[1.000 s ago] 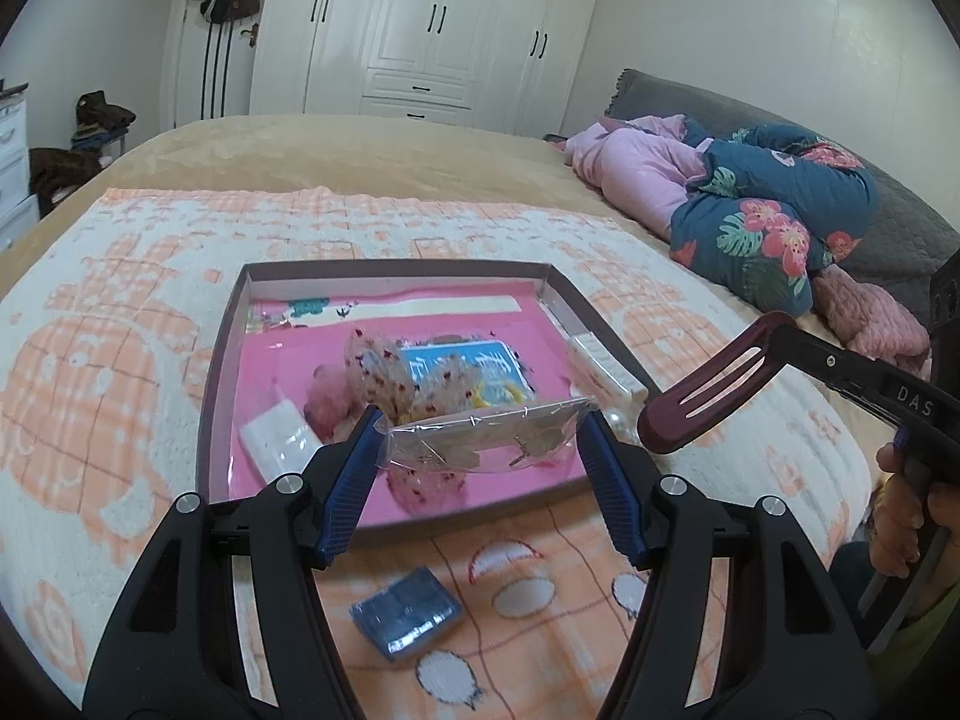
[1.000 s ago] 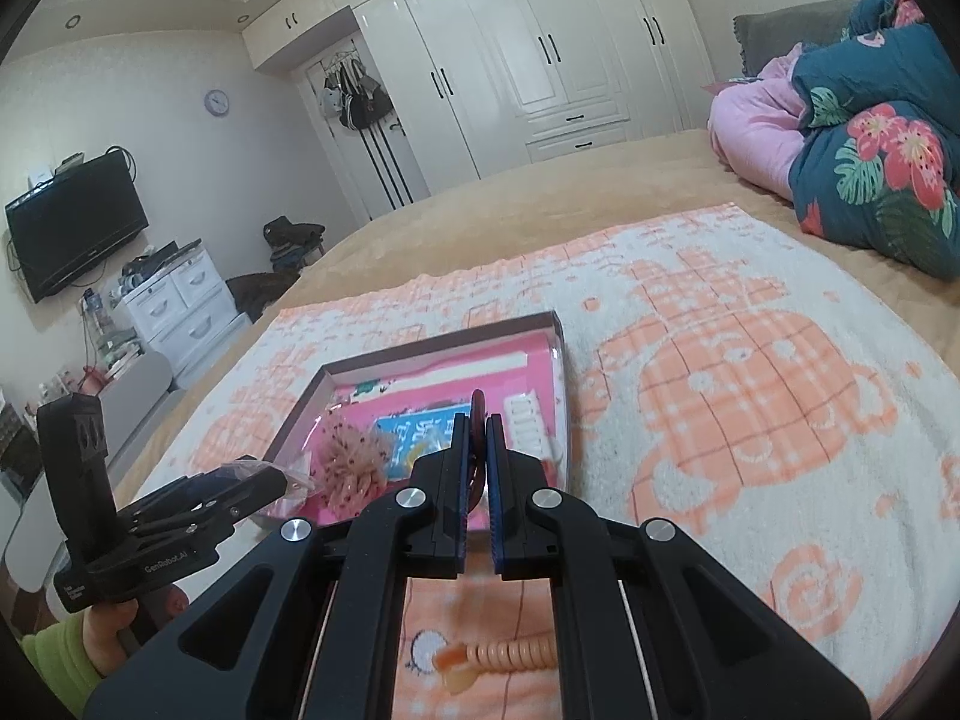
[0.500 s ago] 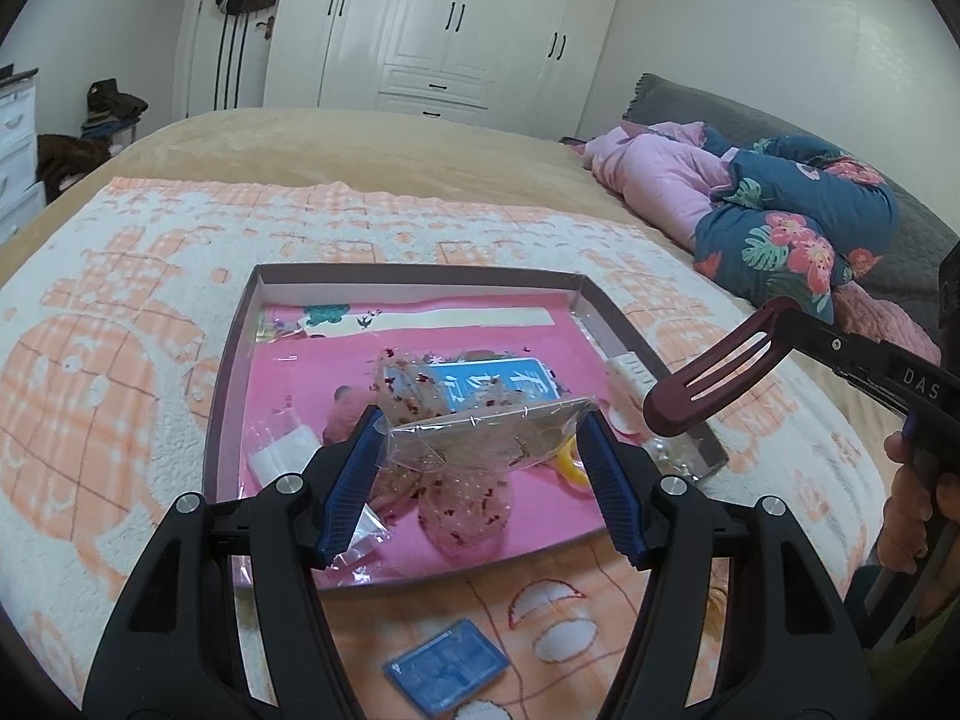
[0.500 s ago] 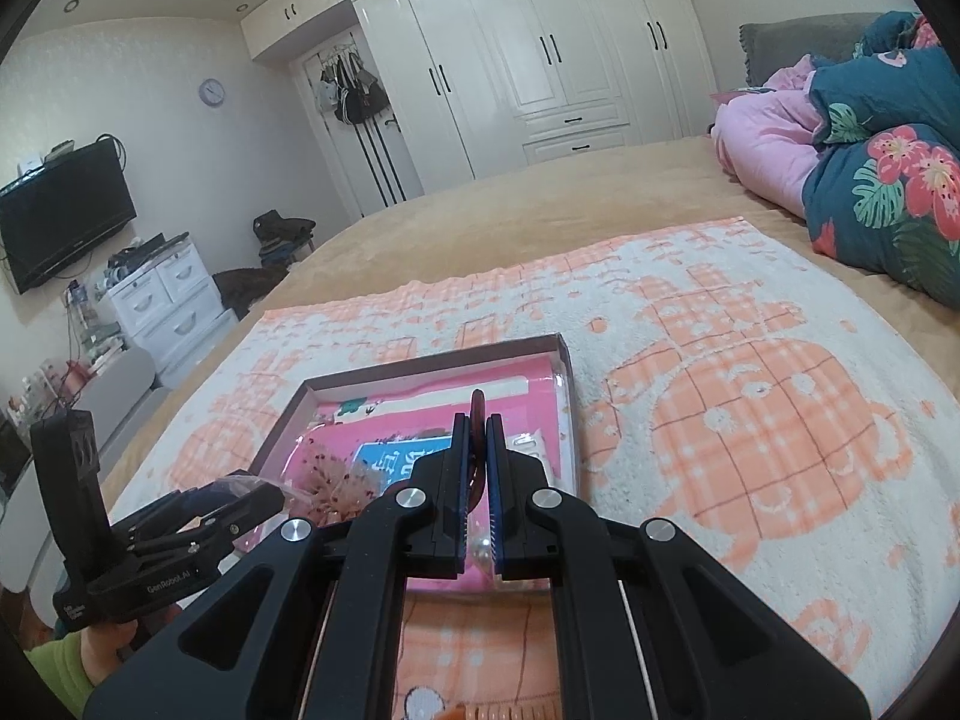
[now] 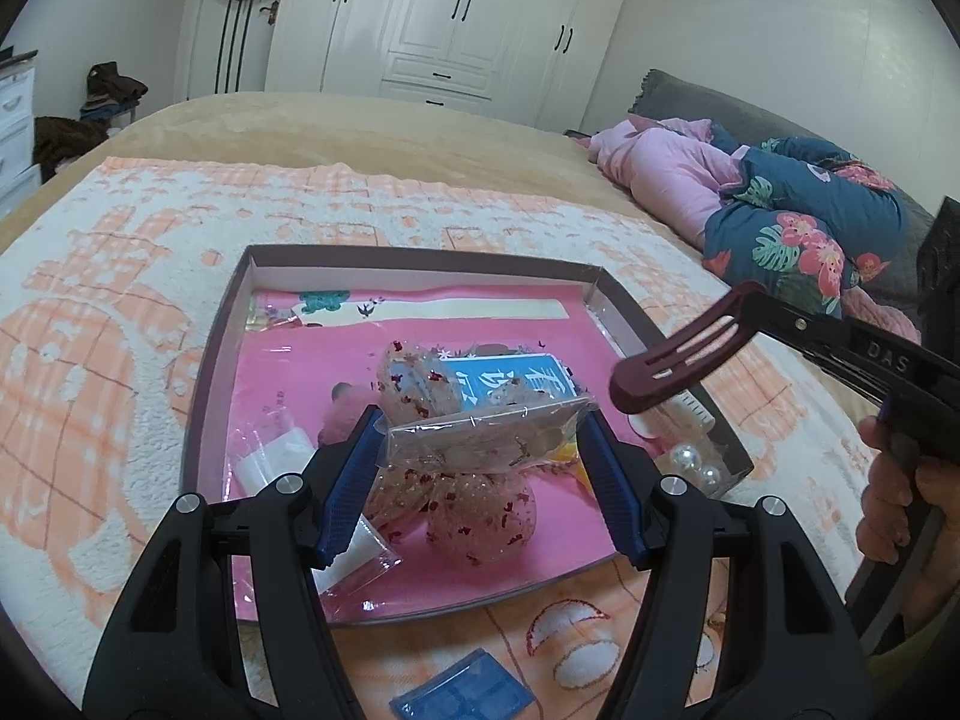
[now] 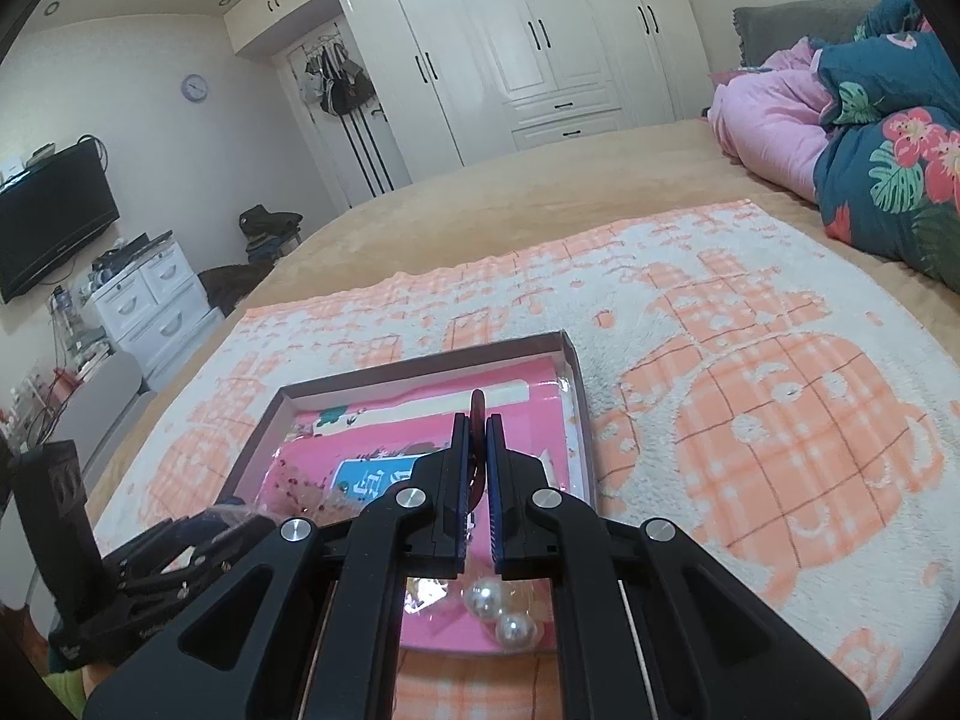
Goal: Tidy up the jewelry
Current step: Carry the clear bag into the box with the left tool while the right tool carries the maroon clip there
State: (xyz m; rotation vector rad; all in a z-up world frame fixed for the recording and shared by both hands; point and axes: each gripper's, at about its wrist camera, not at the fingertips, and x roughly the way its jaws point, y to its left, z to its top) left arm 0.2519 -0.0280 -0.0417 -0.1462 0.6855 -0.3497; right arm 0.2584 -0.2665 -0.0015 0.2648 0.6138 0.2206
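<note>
Hovering over one shallow box (image 5: 216, 354): left gripper (image 5: 483, 438) clamping one clear packet (image 5: 486, 435), right gripper (image 6: 477, 450) pinching one maroon clip (image 5: 678, 363); two pearls (image 6: 501, 612) sitting near box's corner.

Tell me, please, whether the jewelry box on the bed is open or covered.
Open: the jewelry box has no lid, and its pink lining and pearls are exposed.

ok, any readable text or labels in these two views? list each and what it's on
"DAS": white letters on the right claw's black body, seen from the left wrist view.
Large white Chinese characters on the blue card in the tray: partly covered, not readable.
White print on the left claw's body in the right wrist view: too small and blurred.
Wall clock: numerals too small.
</note>
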